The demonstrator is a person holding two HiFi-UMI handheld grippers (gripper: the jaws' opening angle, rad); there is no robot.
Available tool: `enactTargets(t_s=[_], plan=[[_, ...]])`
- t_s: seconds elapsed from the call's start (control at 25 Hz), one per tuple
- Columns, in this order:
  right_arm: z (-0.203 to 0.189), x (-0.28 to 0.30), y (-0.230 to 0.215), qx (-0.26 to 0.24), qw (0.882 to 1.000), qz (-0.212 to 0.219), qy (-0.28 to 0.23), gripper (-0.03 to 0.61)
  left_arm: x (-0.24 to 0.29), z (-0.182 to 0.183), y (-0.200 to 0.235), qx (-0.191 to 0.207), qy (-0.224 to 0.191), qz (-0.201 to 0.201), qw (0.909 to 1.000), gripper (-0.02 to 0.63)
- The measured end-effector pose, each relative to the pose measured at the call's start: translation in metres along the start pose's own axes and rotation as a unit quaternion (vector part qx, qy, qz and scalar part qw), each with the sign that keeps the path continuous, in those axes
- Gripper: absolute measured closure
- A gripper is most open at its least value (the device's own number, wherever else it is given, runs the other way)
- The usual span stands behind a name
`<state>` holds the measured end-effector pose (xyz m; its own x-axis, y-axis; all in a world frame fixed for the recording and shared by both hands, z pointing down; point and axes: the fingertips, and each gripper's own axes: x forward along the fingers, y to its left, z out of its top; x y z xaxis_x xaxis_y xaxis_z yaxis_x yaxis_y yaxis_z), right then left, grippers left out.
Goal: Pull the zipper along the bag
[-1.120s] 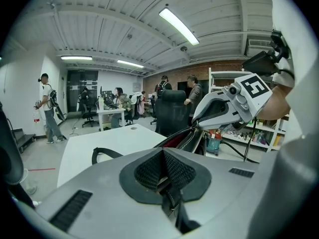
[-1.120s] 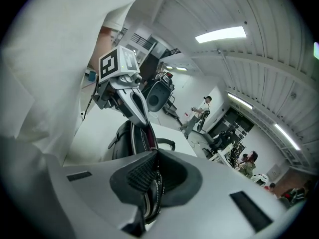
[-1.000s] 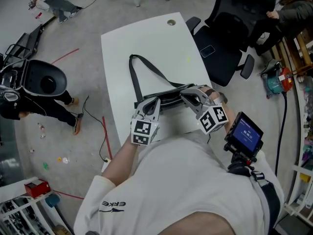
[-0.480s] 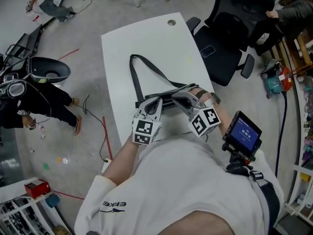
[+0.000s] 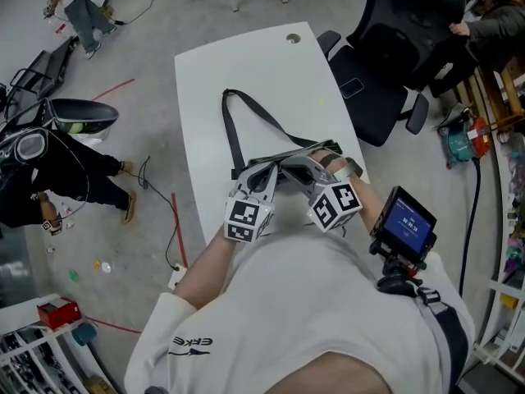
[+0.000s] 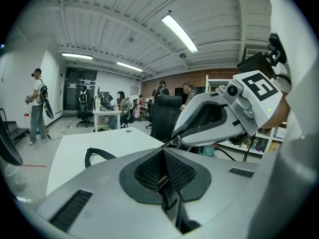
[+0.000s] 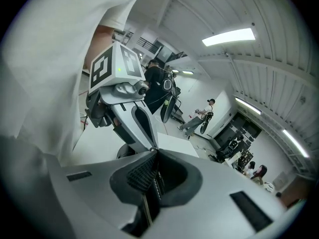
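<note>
On the white table [image 5: 246, 64], the black bag [image 5: 283, 164] lies at the 6 o'clock edge. The left claw [image 6: 163, 151] is clenched on its fabric, the right claw [image 7: 154, 151] on the zipper [image 7: 157, 180]. With both nearly touching, little travel is judged left.

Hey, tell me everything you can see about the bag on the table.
The bag is dark, looks like soft fabric, and lies low near the front edge of the white table. Its long dark strap loops away across the tabletop. The left gripper is shut on dark webbing at the bag's top. The right gripper is shut on what looks like its zipper. The two grippers' tips nearly meet. The grippers hide most of the bag's body.
</note>
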<state>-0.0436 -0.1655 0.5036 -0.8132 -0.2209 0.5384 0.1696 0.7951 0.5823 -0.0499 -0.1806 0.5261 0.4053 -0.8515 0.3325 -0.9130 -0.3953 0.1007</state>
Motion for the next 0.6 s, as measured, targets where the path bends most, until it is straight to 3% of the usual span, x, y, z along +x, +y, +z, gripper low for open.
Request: enactTargets(t_s=[0.2, 0.32, 0.48, 0.6], plan=[[-0.005, -0.001, -0.006, 0.006, 1.000, -0.005, 0.003, 0.571, -0.004, 0.004, -0.001, -0.010, -0.026, -0.009, 0.9996, 0.611], [-0.009, -0.002, -0.008, 0.008, 1.000, -0.008, 0.006, 0.572, -0.012, 0.001, 0.007, 0.000, -0.031, 0.006, 0.9995, 0.611], [-0.014, -0.004, -0.010, 0.011, 1.000, -0.010, 0.011, 0.572, -0.026, -0.012, 0.026, 0.011, -0.018, 0.029, 0.9993, 0.609], [-0.013, -0.004, -0.012, 0.015, 1.000, -0.010, 0.015, 0.571, -0.033, -0.024, 0.030, 0.046, 0.007, 0.015, 0.9988, 0.609]])
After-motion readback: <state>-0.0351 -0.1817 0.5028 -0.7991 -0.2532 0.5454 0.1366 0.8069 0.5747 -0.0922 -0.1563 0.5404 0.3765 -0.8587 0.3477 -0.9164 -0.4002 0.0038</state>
